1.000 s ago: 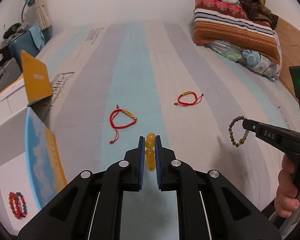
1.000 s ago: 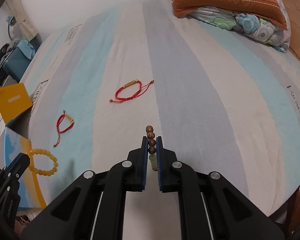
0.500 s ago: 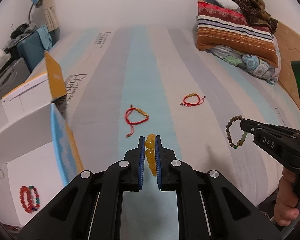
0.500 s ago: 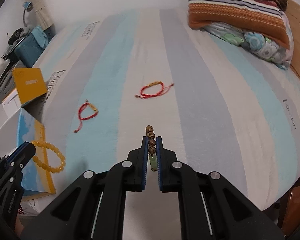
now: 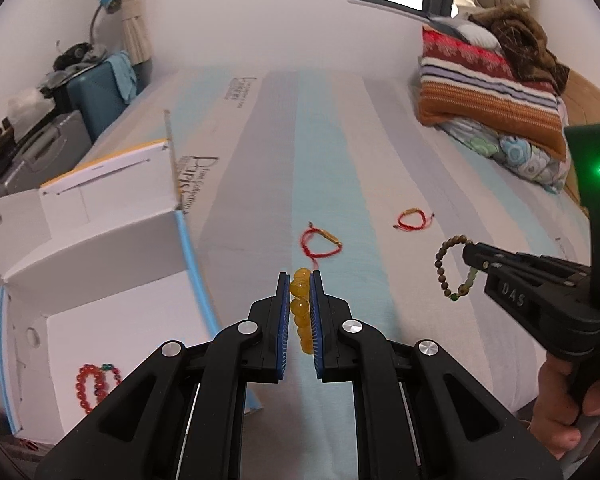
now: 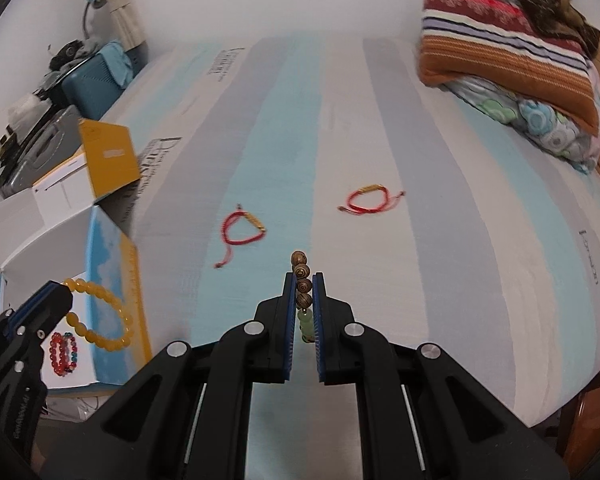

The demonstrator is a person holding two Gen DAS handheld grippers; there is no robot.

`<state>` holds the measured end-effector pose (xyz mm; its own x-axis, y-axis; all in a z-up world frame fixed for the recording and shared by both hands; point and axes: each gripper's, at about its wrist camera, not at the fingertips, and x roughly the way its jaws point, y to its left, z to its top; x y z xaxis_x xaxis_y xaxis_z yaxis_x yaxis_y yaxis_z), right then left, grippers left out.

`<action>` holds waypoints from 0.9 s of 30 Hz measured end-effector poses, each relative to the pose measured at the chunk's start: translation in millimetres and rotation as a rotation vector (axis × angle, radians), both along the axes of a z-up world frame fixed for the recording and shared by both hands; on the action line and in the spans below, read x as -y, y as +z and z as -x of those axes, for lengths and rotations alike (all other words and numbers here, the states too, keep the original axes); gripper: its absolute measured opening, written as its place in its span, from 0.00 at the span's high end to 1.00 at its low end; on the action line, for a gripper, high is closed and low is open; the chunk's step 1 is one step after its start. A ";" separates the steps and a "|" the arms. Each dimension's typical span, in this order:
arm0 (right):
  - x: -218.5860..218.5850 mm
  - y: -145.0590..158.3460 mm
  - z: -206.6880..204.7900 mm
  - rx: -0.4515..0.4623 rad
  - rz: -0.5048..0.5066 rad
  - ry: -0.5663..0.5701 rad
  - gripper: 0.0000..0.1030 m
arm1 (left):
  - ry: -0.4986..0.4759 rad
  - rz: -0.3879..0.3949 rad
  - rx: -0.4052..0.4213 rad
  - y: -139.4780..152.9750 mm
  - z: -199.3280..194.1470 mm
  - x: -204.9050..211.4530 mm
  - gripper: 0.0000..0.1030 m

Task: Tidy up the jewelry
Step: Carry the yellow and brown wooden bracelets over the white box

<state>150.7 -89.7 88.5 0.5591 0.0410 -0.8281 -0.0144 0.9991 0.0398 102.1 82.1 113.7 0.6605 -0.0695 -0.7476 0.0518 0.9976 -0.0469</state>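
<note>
Left gripper [image 5: 300,280] is clenched on the amber bracelet [image 5: 302,312]; right gripper [image 6: 303,280] pinches the brown bracelet [image 6: 302,280]. Both loops hang clear of the bed [image 6: 420,260]. The box [image 5: 112,320] lies at eight o'clock of the left gripper. A loop may slip from the pinch or catch the box wall.

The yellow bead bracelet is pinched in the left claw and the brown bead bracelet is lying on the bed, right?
Not quite. The yellow bead bracelet is in the left claw, but the brown bead bracelet is not on the bed: the right claw pinches it, as the right wrist view shows.
</note>
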 end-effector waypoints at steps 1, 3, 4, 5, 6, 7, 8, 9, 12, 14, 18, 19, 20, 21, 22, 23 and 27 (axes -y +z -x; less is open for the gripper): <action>-6.3 2.1 1.0 0.004 0.001 0.009 0.93 | 0.009 -0.002 0.006 3.0 2.7 -5.3 0.91; -18.2 5.9 1.2 0.009 0.005 0.024 0.93 | 0.021 -0.001 0.013 7.9 8.3 -14.2 0.91; -23.4 7.0 0.9 0.012 0.011 0.030 0.93 | 0.027 0.002 0.017 10.8 11.7 -19.5 0.91; -28.3 8.8 0.4 0.016 0.016 0.032 0.93 | 0.031 0.006 0.019 12.6 14.2 -23.4 0.91; -32.6 10.1 0.4 0.018 0.018 0.033 0.93 | 0.036 0.008 0.024 15.1 18.0 -29.2 0.91; -38.7 11.7 0.3 0.016 0.013 0.043 0.93 | 0.043 0.008 0.030 17.3 21.5 -35.1 0.91; -43.8 12.9 0.5 0.016 0.010 0.050 0.93 | 0.049 0.009 0.033 18.4 23.6 -40.1 0.91; -49.5 14.3 1.1 0.019 0.014 0.054 0.93 | 0.058 0.010 0.036 20.0 26.7 -47.6 0.91; -68.1 18.0 3.3 0.026 0.012 0.074 0.93 | 0.084 0.011 0.043 23.2 34.2 -66.0 0.91; -79.3 19.9 5.7 0.029 0.010 0.087 0.93 | 0.095 0.009 0.044 23.9 36.9 -74.0 0.91; -103.4 22.3 11.5 0.036 0.010 0.122 0.93 | 0.129 0.004 0.044 24.4 44.6 -98.4 0.91; -111.4 23.4 13.1 0.038 0.008 0.133 0.93 | 0.138 0.003 0.044 24.7 46.0 -104.5 0.91; -118.4 24.3 14.3 0.040 0.007 0.145 0.93 | 0.151 0.002 0.043 24.6 48.1 -111.6 0.91; -124.3 25.0 15.2 0.042 0.005 0.153 0.93 | 0.159 0.001 0.043 24.5 50.5 -117.7 0.91; -132.1 25.8 16.9 0.044 0.001 0.165 0.93 | 0.167 -0.001 0.042 24.5 52.9 -122.3 0.91; -138.0 26.5 18.3 0.046 -0.001 0.176 0.93 | 0.172 -0.003 0.041 24.5 54.0 -125.3 0.91; -165.6 28.7 24.0 0.054 -0.005 0.222 0.93 | 0.208 -0.009 0.036 23.0 63.4 -146.6 0.91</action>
<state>126.7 75.9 117.2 0.5797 0.1721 -0.7965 -0.2366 0.9709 0.0376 38.7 228.7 136.7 0.6861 0.0775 -0.7233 -0.1537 0.9873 -0.0400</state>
